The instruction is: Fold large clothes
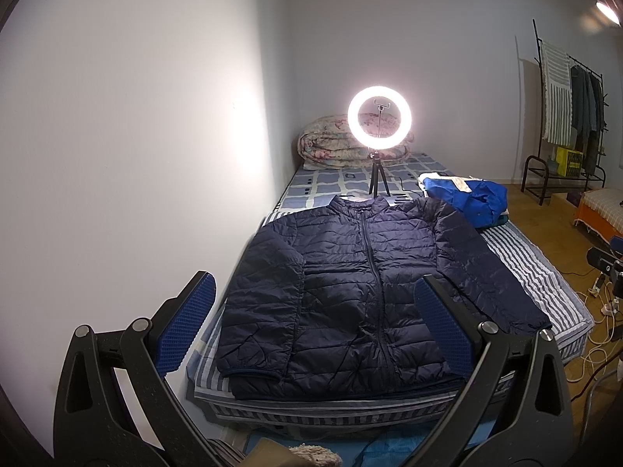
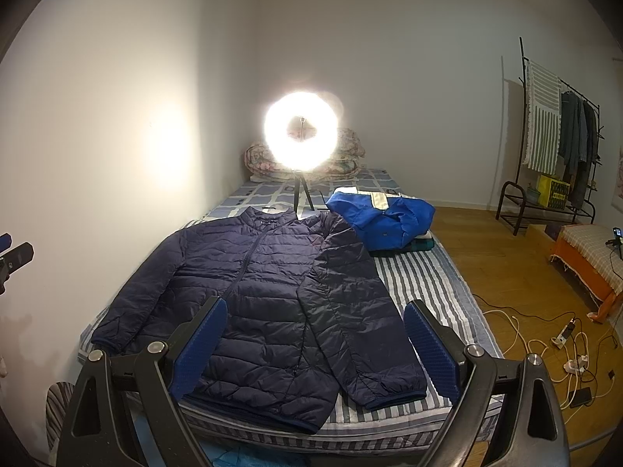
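So the bed [image 1: 545, 272] took up most of the room along the white wall, with a striped sheet at the near end and a blue checked one further back. Laid flat on the striped part was the navy puffer jacket [image 1: 350, 264], front up, zipped, collar pointing toward the far end. It's quilted and a bit shiny and wrinkly. In the right wrist view the sleeve on the right side angled down across the stripes, cuff close to the mattress edge, and the other sleeve ran along the wall side.

Behind the collar stood a ring light [image 1: 379, 122] on a little tripod, lit and pretty glaring, with a rolled floral quilt [image 1: 335, 144] behind it. A blue garment [image 2: 383, 218] sat in a heap just beside the jacket's shoulder. A clothes rack [image 2: 560, 148] stood well off by the far wall, with cables on the wood floor.

The left gripper [image 1: 315, 327] hung above the near hem, jaws spread wide, nothing in them, touching nothing. The right gripper [image 2: 315, 344] was the same deal: wide apart, empty, hovering over the lower jacket and sleeve.
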Demonstrator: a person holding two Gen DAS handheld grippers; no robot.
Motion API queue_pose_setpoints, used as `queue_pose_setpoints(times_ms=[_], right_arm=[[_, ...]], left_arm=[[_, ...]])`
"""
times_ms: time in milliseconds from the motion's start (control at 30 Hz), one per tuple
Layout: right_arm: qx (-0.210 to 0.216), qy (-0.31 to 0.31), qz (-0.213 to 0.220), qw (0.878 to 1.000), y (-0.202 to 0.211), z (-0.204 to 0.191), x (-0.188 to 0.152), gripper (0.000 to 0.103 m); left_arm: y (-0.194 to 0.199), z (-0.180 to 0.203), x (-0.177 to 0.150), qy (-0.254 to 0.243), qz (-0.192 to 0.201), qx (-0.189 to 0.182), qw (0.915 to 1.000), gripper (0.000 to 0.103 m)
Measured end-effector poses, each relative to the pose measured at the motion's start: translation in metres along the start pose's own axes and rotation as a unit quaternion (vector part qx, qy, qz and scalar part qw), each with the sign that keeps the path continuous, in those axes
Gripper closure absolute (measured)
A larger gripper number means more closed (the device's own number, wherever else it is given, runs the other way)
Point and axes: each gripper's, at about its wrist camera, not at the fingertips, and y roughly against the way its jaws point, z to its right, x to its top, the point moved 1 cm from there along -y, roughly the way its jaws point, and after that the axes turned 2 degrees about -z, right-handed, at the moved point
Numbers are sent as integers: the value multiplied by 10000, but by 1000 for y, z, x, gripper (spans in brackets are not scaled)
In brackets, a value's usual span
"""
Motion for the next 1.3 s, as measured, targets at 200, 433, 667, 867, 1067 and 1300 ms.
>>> queue_pose_setpoints(times_ms=[200, 433, 667, 867, 1067, 1300], right_arm=[[4, -2, 7, 10000, 0, -1, 1, 9], [11, -5, 15, 10000, -1, -2, 1, 9], [34, -22, 81, 10000, 7, -6, 6, 9], [128, -14, 149, 9998, 11, -15, 7, 9], [383, -45, 218, 9990, 9, -32, 12, 9], [858, 132, 385, 9955, -4, -76, 27, 9]], left_arm=[[0, 1, -1, -9, 1, 8, 10000, 0], [1, 0, -2, 4, 9, -1, 10000, 0], [1, 2, 1, 5, 11, -36, 10000, 0], [2, 2, 2, 8, 28, -18, 10000, 0], [-4, -10, -11, 17, -15, 73, 10000, 0], [-10, -45, -35, 130, -162, 193, 9996, 0]])
